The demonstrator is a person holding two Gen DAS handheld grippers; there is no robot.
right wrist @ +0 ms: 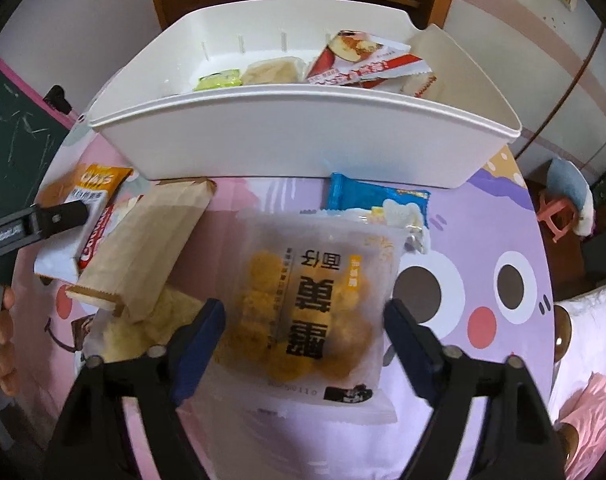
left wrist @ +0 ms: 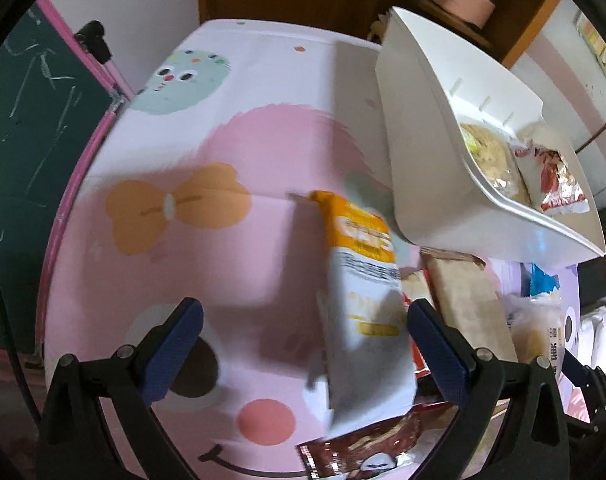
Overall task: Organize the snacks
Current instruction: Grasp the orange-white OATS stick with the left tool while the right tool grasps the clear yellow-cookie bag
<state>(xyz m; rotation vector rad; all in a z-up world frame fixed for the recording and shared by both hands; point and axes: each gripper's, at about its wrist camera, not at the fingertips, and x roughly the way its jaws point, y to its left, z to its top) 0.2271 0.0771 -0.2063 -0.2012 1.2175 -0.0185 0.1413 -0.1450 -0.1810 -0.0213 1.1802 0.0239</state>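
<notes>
1. Right tongs released, pads straddling the clear packet of yellow puffs, flat on the bench just in front of the white bin.
2. Left tongs released, beside the orange-and-white packet left of the bin.
3. Centre pads on the puff packet's edges; clench gently, avoid crushing.
4. Lift clear of the bin's front wall before dropping in.

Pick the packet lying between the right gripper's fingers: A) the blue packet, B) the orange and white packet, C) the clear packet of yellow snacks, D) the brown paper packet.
C: the clear packet of yellow snacks lies on the table between the right gripper fingers; the pads are not yet pressing on it.
</notes>
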